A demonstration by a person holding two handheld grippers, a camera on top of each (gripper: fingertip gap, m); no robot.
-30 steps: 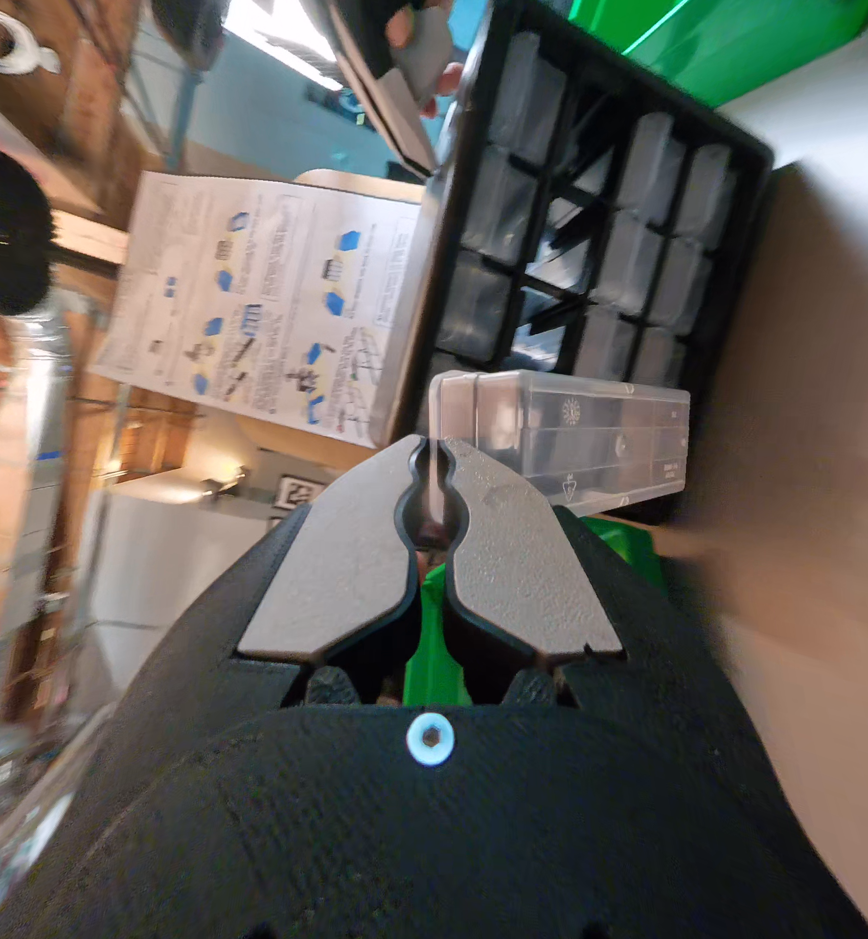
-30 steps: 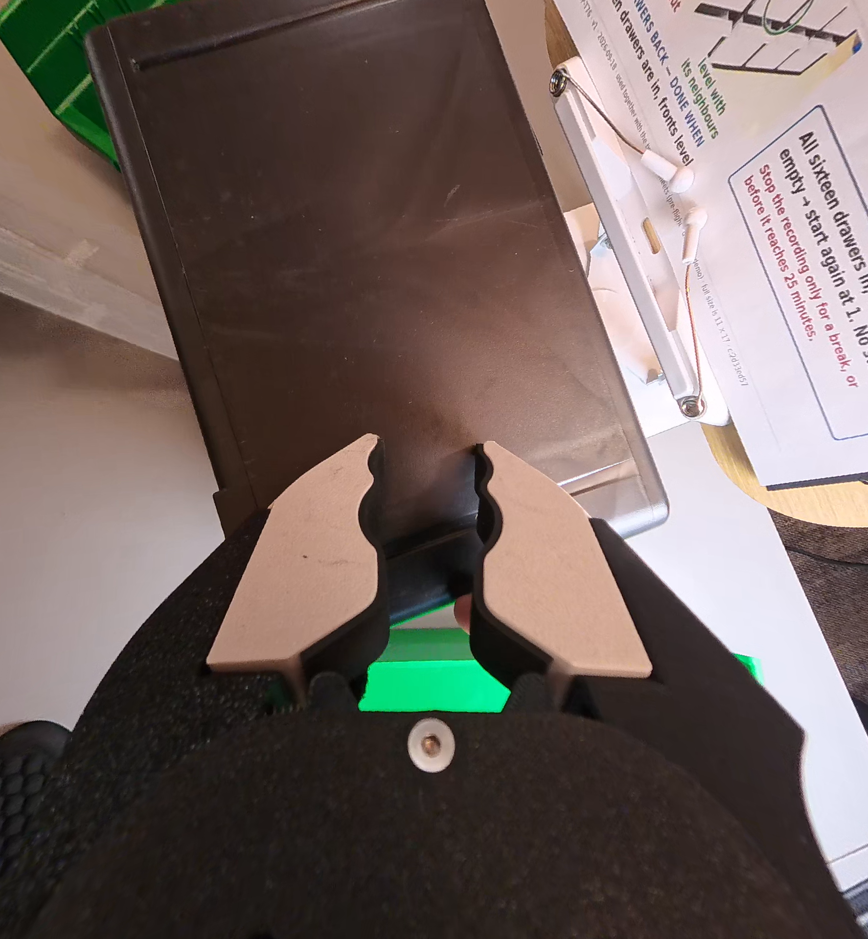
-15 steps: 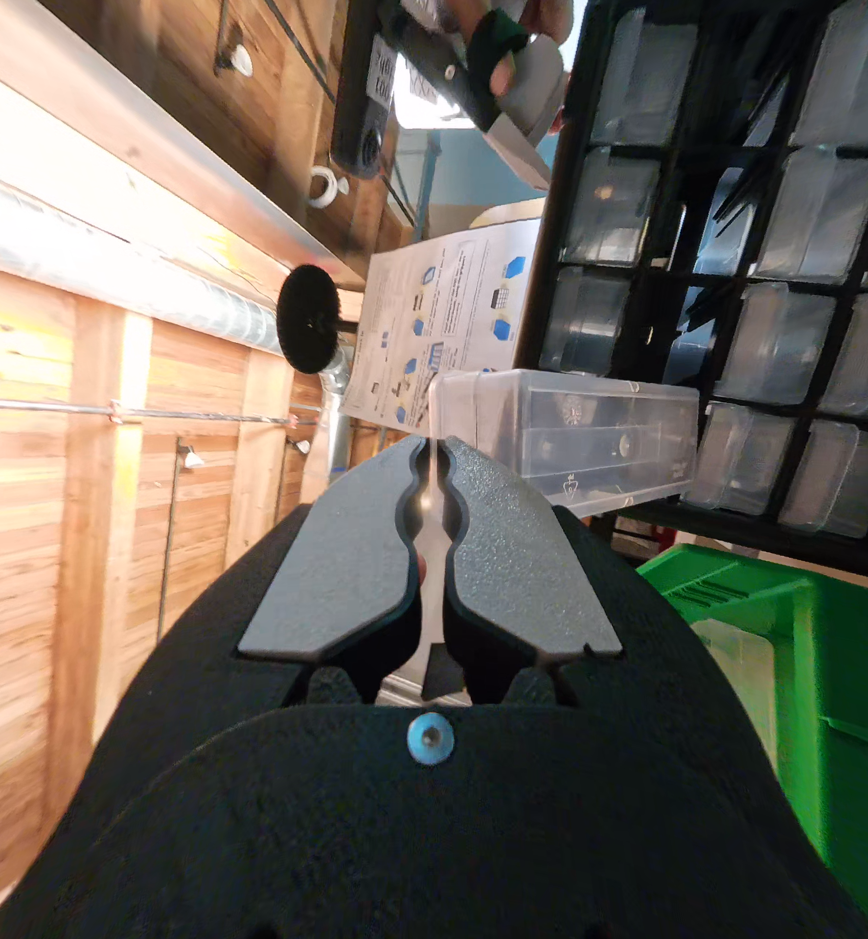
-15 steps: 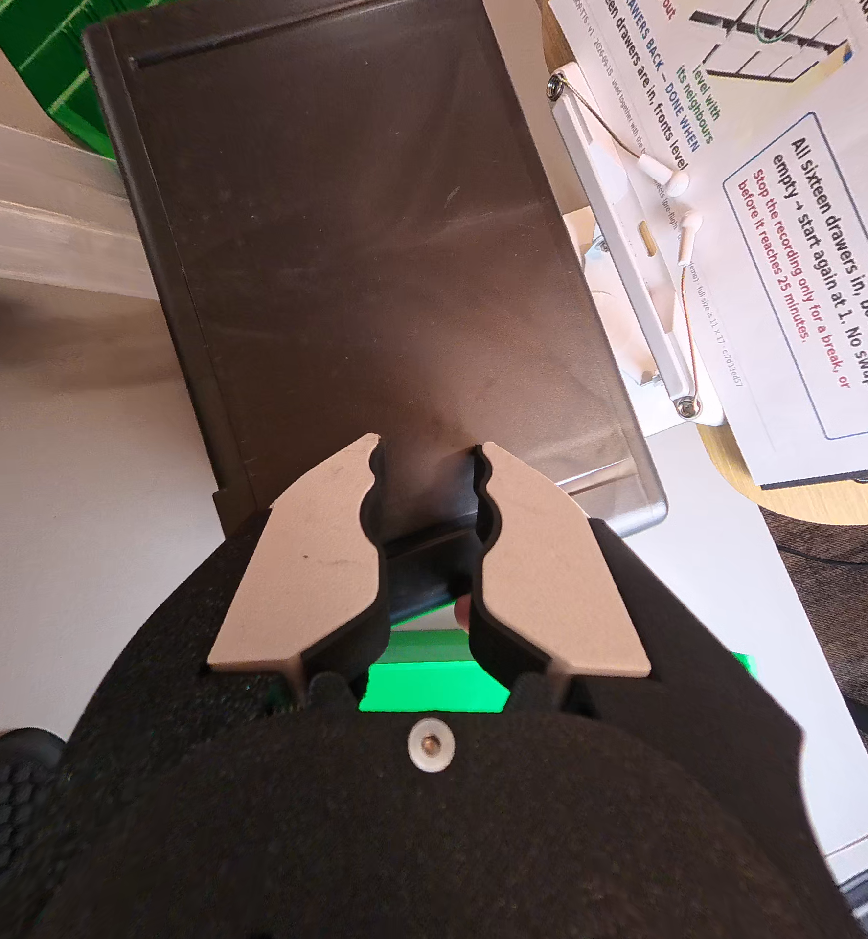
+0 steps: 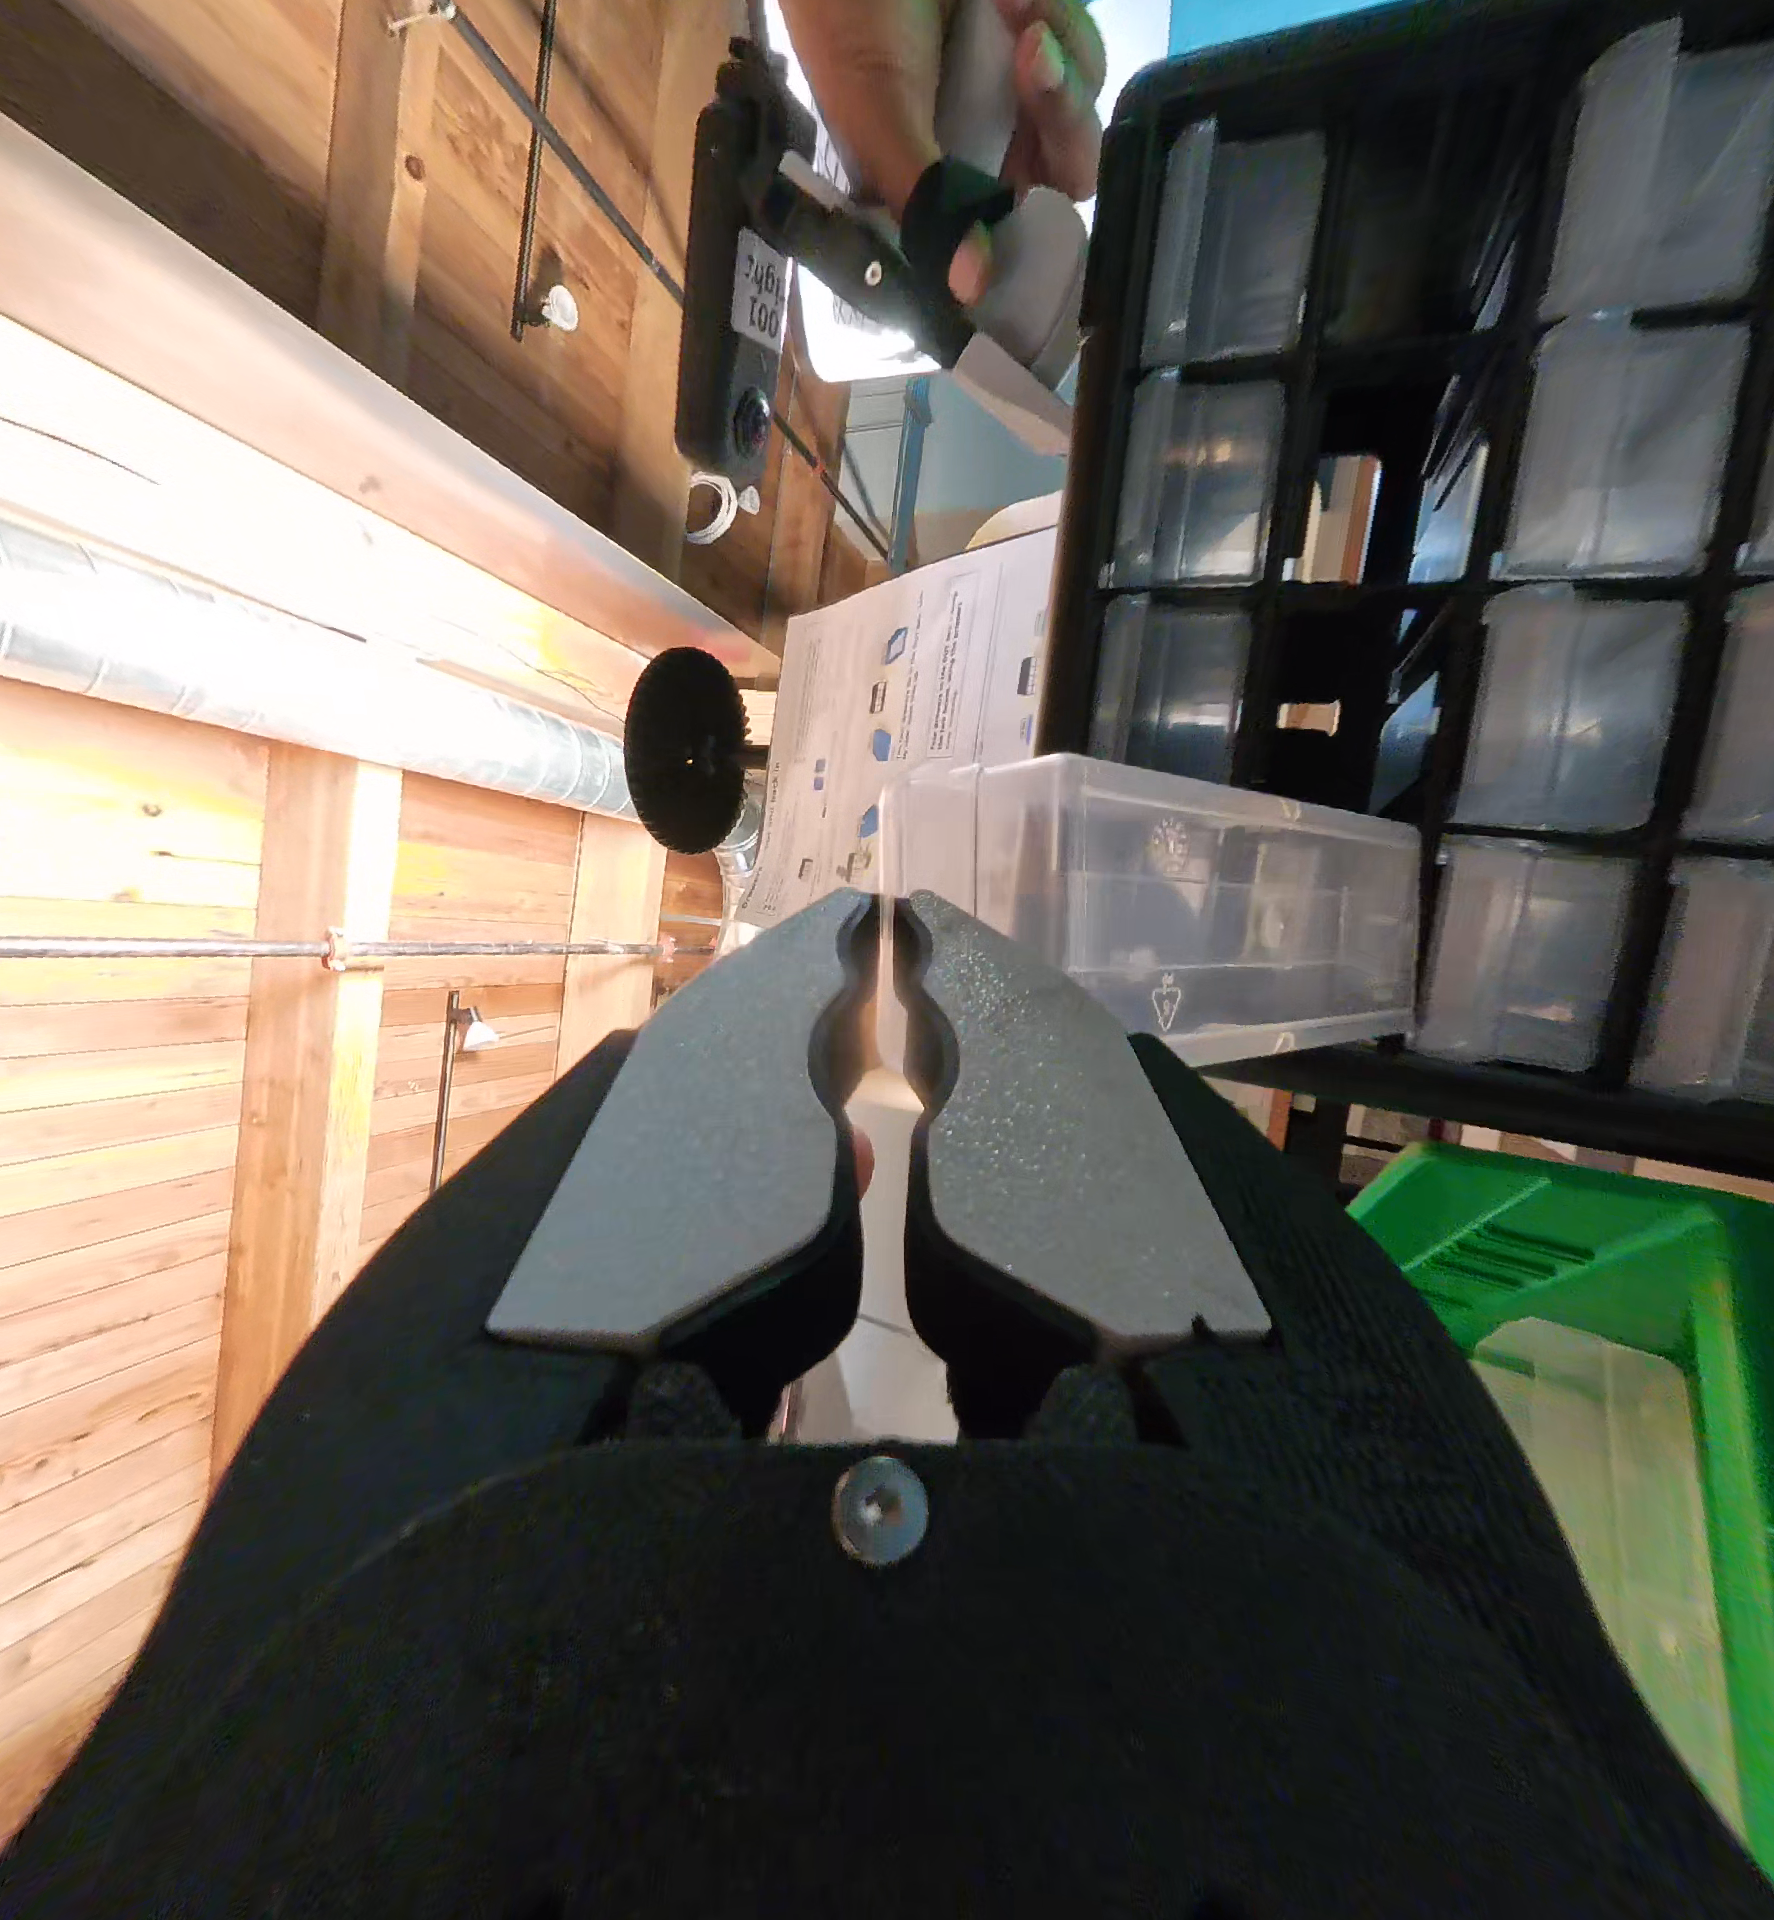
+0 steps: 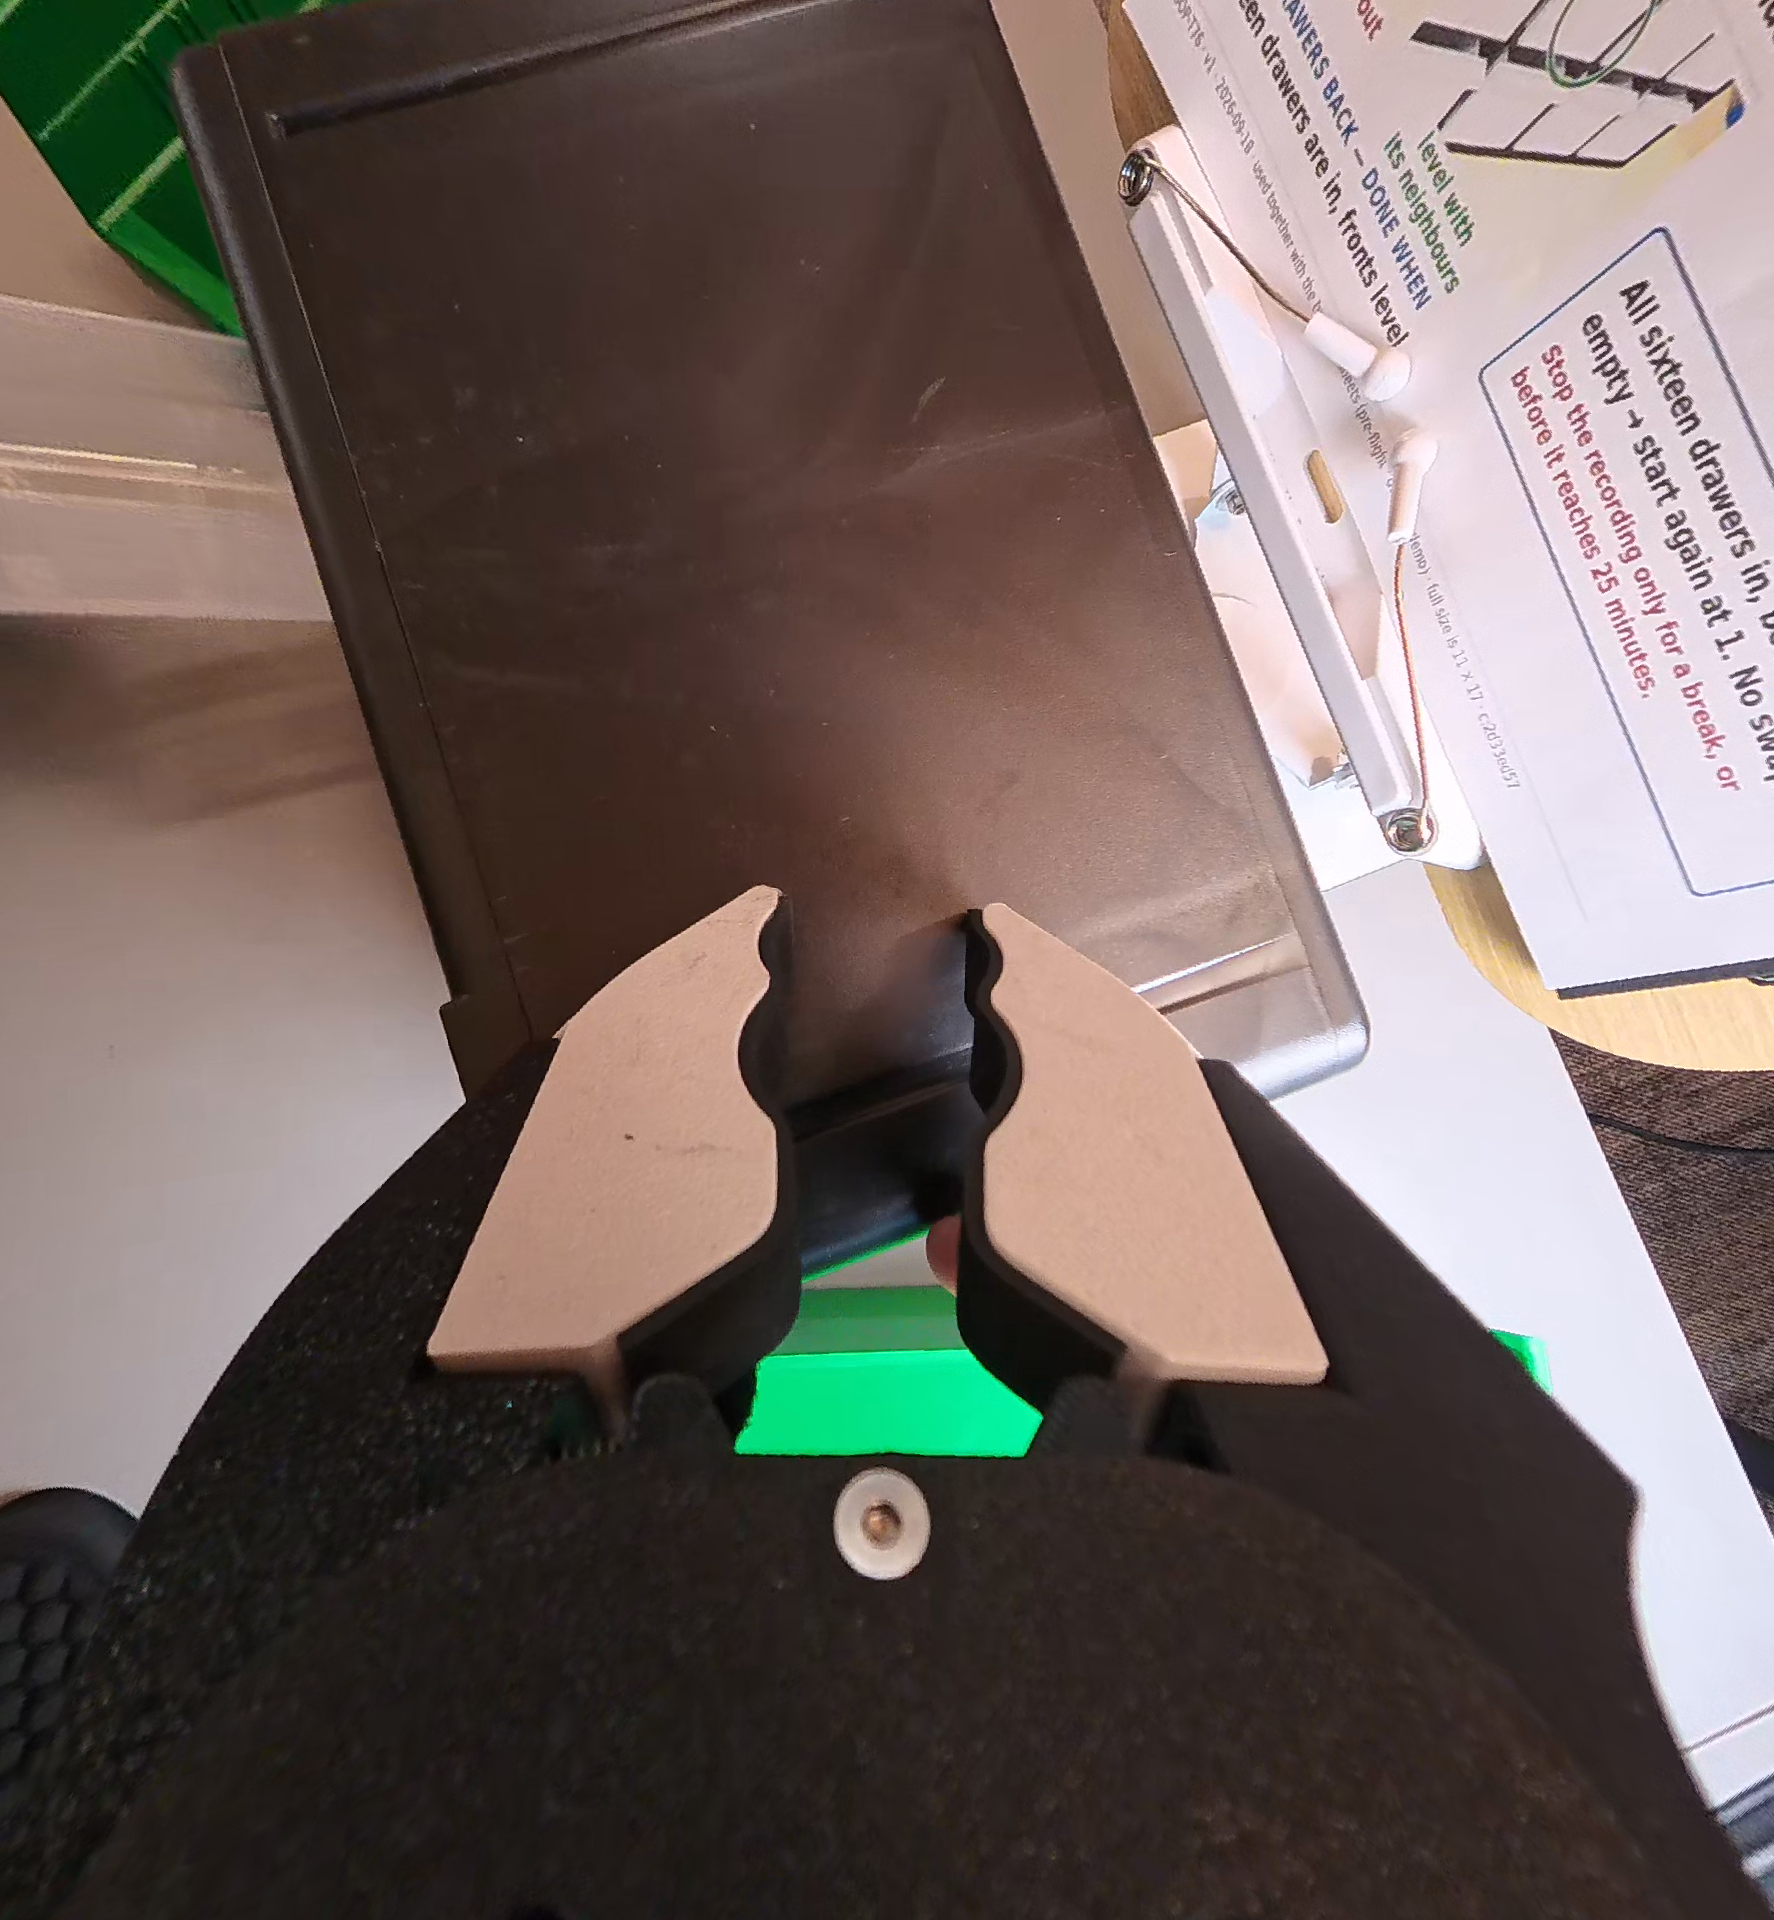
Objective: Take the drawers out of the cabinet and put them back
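In the left wrist view my left gripper (image 5: 888,909) is shut on the front tab of a clear plastic drawer (image 5: 1174,914), held in the air in front of the lower left of the black cabinet (image 5: 1091,436). Most cabinet slots hold clear drawers (image 5: 1610,707). A column of slots (image 5: 1350,520) is dark and empty. My right gripper (image 6: 872,914) has its jaws apart and sits on the edge of the cabinet's flat black top (image 6: 706,468). It also shows in the left wrist view (image 5: 1008,301), held by a hand against the cabinet's upper left corner.
A green bin (image 5: 1641,1403) sits below the cabinet, and green bins show behind it (image 6: 83,156) and under the right gripper (image 6: 883,1392). A printed instruction sheet (image 6: 1641,468) on a metal clip stand (image 6: 1267,540) stands right of the cabinet. A wooden wall (image 5: 187,935) fills the left.
The left gripper has swung and lifted with the drawer still in it, so the cabinet front now looms closer and the green bin lies below. The right gripper has hardly moved.
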